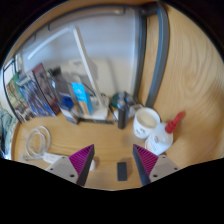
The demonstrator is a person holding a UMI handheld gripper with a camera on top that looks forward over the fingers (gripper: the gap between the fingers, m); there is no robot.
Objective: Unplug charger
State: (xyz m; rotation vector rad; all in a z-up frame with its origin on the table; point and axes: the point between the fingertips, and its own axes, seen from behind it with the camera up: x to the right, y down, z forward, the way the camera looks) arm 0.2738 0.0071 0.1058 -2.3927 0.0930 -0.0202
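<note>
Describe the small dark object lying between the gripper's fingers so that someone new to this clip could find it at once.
Start at the wooden desk and follow it down to the gripper, whose open, pink-padded fingers point forward. The small dark object lies flat on the wood between them, nearer the right-hand finger. Unlike the upright white mug beyond, it is flat, black and rectangular.

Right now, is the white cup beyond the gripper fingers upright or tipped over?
Upright: the white cup stands on the wooden table, its round mouth facing up, beyond the open gripper.
</note>
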